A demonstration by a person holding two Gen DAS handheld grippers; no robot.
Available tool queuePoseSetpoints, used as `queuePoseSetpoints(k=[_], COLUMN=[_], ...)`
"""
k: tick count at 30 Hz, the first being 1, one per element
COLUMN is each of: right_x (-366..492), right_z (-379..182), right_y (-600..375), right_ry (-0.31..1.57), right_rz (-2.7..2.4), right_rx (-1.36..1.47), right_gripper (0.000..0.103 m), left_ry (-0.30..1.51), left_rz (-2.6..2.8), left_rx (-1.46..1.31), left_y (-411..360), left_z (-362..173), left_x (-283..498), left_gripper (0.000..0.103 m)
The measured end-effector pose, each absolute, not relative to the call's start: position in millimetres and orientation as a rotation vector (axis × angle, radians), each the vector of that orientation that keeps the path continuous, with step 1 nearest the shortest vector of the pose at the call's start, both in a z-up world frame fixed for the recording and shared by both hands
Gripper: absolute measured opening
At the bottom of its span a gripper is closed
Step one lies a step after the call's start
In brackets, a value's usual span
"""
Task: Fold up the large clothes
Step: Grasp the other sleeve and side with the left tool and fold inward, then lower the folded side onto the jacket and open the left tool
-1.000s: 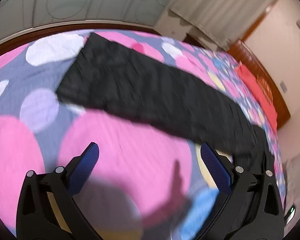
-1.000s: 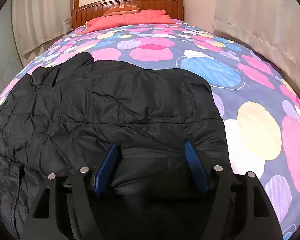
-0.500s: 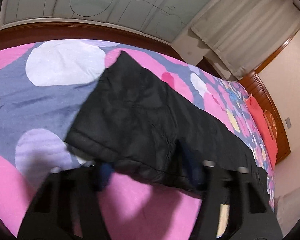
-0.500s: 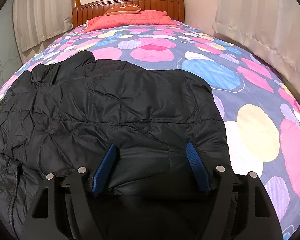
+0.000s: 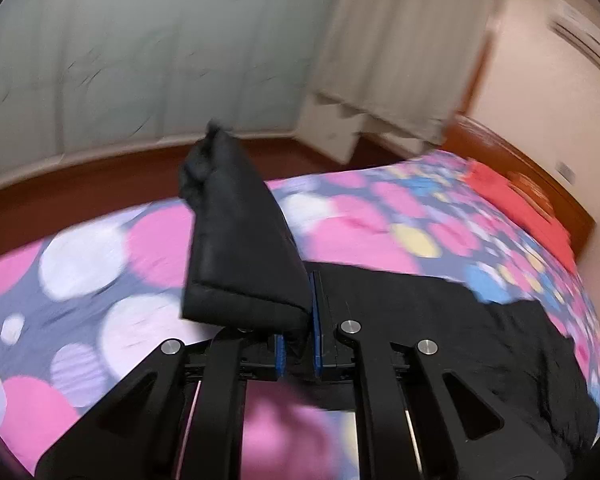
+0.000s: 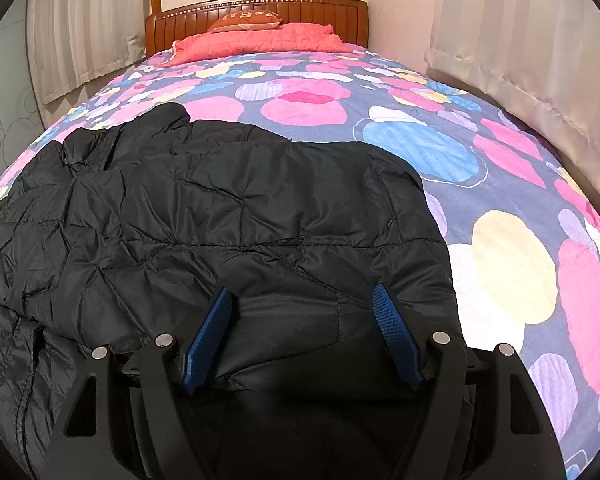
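Black quilted jacket (image 6: 228, 216) lay spread across the near part of the bed (image 6: 500, 168), over its spotted cover, well short of the red pillow (image 6: 260, 38) by the wooden headboard (image 6: 260, 6). The left gripper (image 5: 299, 344) was clamped tight on a padded corner of the jacket (image 5: 240, 248), holding that flap lifted and standing upright above the cover, while the rest stayed flat. The right gripper (image 6: 302, 336) hovered wide open over the jacket's near edge, its blue pads (image 6: 208, 340) holding nothing. Curtains (image 6: 540, 40) hung alongside the bed.
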State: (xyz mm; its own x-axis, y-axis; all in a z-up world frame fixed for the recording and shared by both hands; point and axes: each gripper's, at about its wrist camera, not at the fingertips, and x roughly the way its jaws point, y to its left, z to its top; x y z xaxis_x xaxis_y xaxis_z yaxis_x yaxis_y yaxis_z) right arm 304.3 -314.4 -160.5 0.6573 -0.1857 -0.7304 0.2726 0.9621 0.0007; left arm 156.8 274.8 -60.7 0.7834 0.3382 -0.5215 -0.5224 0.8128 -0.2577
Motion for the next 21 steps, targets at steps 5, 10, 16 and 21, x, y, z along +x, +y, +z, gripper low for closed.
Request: queuePoseSetpoints(k=[5,10,16,21], right_x=[304.1,303.7,303.6,304.1], right_z=[-160.2,-159.0,-157.8,-158.7], right_y=[-315.2,-315.8,-316.9,-316.9], right_ry=[0.813,0.81,0.805,0.804], right_rz=[-0.26,-0.258,-0.256,-0.253], right_rx=[0.115,0.12,0.126,0.127], right_gripper=[0.072,0.072,0.073,0.073], left_ry=[0.502,0.523,0.598,0.645], left_rz=[0.303,0.138,-0.033,-0.115], left_rx=[-0.309,-0.176,-0.075,0.005], left_y=[192.1,93.0,-13.7,-80.2], left_z=[-45.0,-40.4,-58.7,-86.0], left_x=[198.0,235.8,265.5,273.6], left_gripper=[0.007,0.007,0.007,0.007])
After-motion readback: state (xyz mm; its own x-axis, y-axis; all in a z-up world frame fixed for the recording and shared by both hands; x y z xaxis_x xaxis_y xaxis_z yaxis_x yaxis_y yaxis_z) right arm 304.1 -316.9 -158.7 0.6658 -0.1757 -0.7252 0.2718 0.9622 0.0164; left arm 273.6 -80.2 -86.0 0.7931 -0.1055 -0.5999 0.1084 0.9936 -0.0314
